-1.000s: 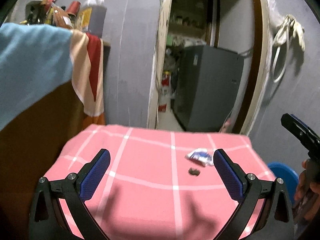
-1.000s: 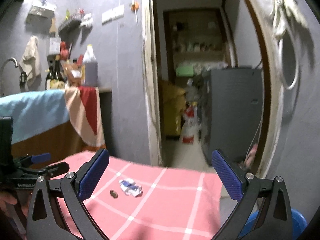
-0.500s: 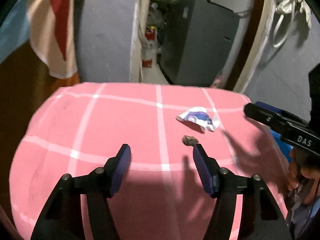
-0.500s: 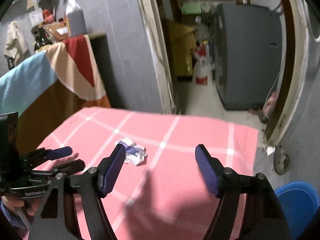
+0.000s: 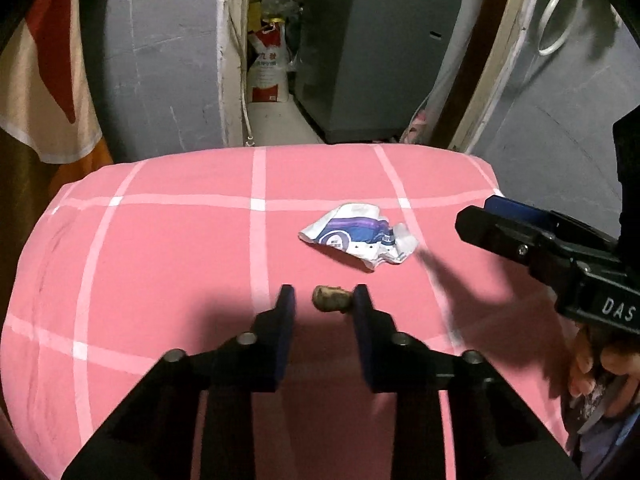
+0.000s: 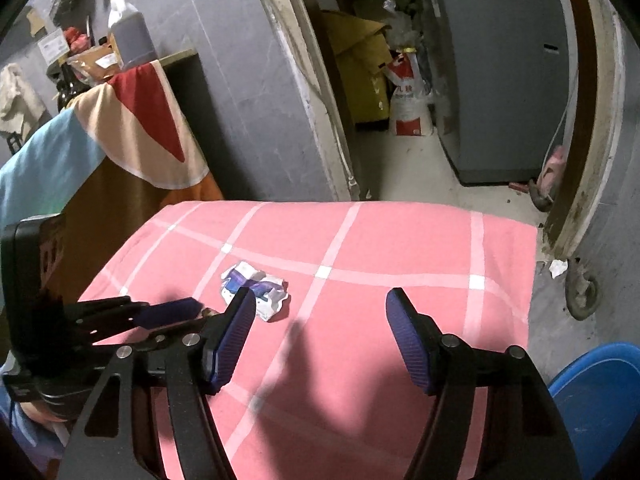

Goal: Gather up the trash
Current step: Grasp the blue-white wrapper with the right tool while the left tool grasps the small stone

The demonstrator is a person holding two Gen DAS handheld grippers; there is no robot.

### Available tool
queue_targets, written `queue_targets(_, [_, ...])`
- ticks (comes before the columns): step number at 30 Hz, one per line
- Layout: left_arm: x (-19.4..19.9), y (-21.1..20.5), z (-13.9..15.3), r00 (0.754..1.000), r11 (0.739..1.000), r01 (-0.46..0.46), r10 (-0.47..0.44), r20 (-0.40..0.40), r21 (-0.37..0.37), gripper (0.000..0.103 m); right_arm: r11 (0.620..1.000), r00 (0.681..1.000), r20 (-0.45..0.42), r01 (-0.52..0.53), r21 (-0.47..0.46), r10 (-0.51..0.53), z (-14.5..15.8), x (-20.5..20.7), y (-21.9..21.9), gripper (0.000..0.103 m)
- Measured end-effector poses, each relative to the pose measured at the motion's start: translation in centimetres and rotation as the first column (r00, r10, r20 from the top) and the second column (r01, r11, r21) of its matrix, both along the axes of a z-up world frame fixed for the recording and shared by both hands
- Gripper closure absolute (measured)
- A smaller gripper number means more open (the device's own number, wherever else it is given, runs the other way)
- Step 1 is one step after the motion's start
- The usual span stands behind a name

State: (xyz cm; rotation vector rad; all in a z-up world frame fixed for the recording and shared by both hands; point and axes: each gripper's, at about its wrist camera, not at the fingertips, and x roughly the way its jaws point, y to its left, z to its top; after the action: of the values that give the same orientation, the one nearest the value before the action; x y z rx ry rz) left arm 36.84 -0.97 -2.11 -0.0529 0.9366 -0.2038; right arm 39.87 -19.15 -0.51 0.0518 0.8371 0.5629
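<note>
A cramped, dim home utility or kitchen corner. A table under a pink checked cloth [image 6: 400,240] stands by grey walls and a worn doorway. Beyond it sit a grey appliance [image 6: 500,72], a printed sack [image 6: 408,108] and cardboard. A jug [image 6: 128,36] tops a draped counter; a blue bin [image 6: 596,396] sits beside.

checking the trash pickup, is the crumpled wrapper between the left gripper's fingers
No. The crumpled wrapper lies on the pink cloth beyond the left gripper, whose closing jaws flank a small brown scrap.

Grey walls [image 5: 168,60], open doorway [image 6: 400,80]
</note>
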Motion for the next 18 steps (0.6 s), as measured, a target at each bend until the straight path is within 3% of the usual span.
queue_targets(4, [0.1, 0.4, 0.1, 1.000, 1.000, 0.003, -0.002, 0.002, -0.011, 0.090, 1.000, 1.000, -0.007, -0.016, -0.011, 0.016, -0.1, 0.2, 0.5, 0.036])
queue_targets(11, [0.0, 2.8, 0.6, 0.997, 0.996, -0.074, 0.075, 0.009, -0.047, 0.096, 0.996, 0.995, -0.050, -0.090, -0.017, 0.089, -1.0, 0.8, 2.3, 0.036])
queue_targets(18, [-0.5, 5.5, 0.7, 0.990, 0.988, -0.143, 0.144, 0.013, -0.054, 0.096, 0.982, 0.983, -0.072, -0.176, -0.066, 0.172, -2.1, 1.1, 5.0, 0.036])
